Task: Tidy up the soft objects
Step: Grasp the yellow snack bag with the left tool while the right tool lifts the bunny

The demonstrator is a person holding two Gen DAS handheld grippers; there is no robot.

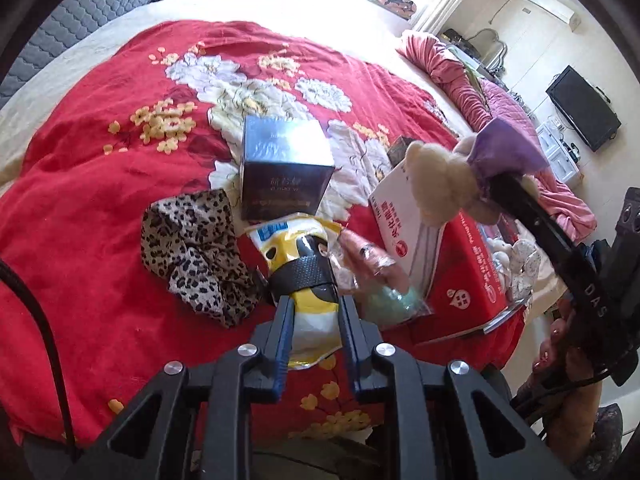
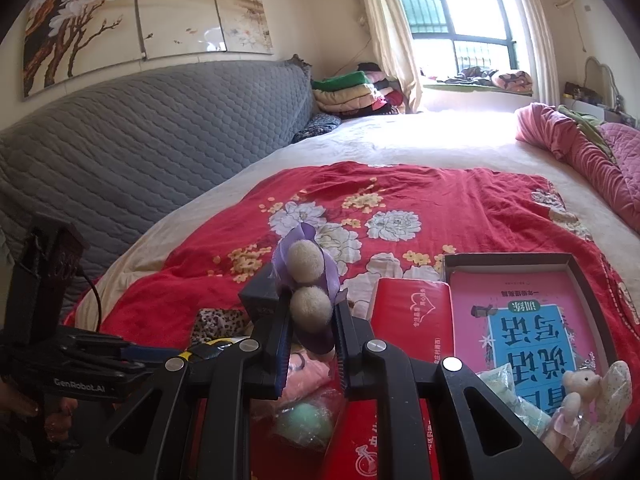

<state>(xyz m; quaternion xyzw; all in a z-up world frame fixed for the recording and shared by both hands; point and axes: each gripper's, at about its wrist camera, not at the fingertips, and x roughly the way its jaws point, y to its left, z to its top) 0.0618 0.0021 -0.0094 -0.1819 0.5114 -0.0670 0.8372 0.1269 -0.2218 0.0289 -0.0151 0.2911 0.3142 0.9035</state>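
Sunlit bedroom: a bed [image 2: 420, 140] with a pale sheet carries a red floral blanket [image 1: 100, 200], and the clutter lies on that blanket. From the left wrist view, the left gripper [image 1: 314, 308] reaches forward and low over the blanket, its fingers partly closed on either side of a yellow and white packet [image 1: 304, 280] with a black textured band; whether they press it firmly is hard to tell. A leopard-print cloth [image 1: 196, 248] lies just left of the packet, a dark square box [image 1: 284, 168] beyond it, and a bagged pink and green soft item [image 1: 372, 280] to its right, touching a red and white carton [image 1: 452, 264].

The right gripper [image 2: 312, 332] is held raised above the carton, jaws clamped on a cream plush bear [image 1: 440, 180] dressed in purple fabric. An open box [image 2: 576, 276] on the right holds a pink and blue booklet [image 2: 532, 320], a small pink plush toy [image 2: 576, 392] and other pale soft pieces
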